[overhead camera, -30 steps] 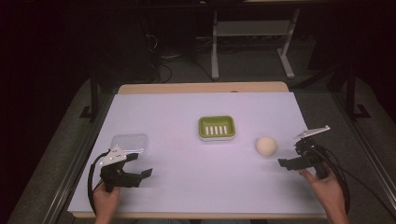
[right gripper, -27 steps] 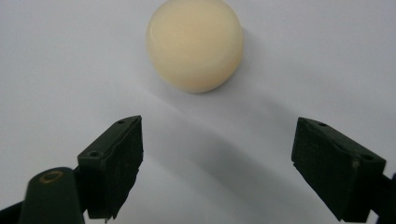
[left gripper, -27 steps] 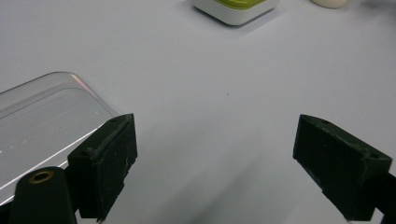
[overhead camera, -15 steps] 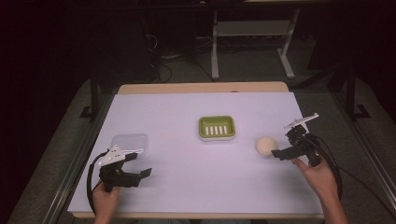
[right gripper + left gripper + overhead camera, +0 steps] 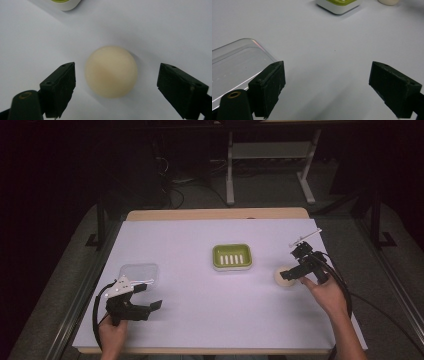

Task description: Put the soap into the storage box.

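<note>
A round cream soap bar (image 5: 283, 277) lies on the white table right of centre. My right gripper (image 5: 289, 273) is open right over it. In the right gripper view the soap (image 5: 111, 71) sits between the two jaws, with a gap on each side. A green soap dish (image 5: 232, 256) with a white base stands at the table's middle, and its corner (image 5: 63, 3) shows at the top of the right gripper view. At the front left, my left gripper (image 5: 150, 296) is open and holds nothing. Its jaws (image 5: 327, 82) stand wide apart over bare table.
A clear plastic lid (image 5: 139, 272) lies flat just beyond my left gripper, and its edge (image 5: 234, 62) is beside the left jaw. The dish (image 5: 339, 5) and the soap (image 5: 388, 2) show far off. Dark floor and a metal stand (image 5: 270, 165) lie behind the table.
My right gripper has moved left and forward from the table's right edge to the soap, so its open jaws now straddle it. The left gripper has stayed put.
</note>
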Tool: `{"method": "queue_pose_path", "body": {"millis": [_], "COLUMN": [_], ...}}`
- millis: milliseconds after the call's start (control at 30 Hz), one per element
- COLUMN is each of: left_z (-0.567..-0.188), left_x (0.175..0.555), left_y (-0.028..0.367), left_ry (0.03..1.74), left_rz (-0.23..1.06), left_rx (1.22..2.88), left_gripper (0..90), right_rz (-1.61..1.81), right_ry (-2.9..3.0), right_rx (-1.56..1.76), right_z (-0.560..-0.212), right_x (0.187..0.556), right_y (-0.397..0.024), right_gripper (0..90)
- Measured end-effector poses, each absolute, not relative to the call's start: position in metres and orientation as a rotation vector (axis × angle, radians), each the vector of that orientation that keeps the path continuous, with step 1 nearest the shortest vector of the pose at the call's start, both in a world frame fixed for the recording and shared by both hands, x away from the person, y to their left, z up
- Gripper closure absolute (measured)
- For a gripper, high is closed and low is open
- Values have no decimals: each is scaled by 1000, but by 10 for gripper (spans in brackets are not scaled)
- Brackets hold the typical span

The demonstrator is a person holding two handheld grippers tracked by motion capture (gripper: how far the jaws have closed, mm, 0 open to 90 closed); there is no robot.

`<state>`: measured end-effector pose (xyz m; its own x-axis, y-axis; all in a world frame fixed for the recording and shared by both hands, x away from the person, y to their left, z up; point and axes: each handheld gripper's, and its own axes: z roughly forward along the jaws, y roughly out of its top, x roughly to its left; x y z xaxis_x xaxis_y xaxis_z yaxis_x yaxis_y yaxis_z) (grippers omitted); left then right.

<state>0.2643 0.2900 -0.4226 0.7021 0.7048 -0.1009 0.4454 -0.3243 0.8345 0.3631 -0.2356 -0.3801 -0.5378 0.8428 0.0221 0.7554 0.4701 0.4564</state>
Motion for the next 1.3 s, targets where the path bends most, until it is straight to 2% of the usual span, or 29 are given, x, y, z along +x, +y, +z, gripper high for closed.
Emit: {"method": "queue_pose_path", "body": {"millis": [433,1300], "left_z": [-423,-422], "left_x": [264,265], "left_y": [290,290], "left_ry": [884,868], "left_rz": [347,351], "left_rx": [1978,1993], "left_gripper": [129,128], "right_rz": [511,434], "right_ry": [2563,2621], "right_rx": [1418,1429], "right_z": [-393,-411], "right_x": [382,387], "right_y": [-225,-214], "right_gripper": [143,158]}}
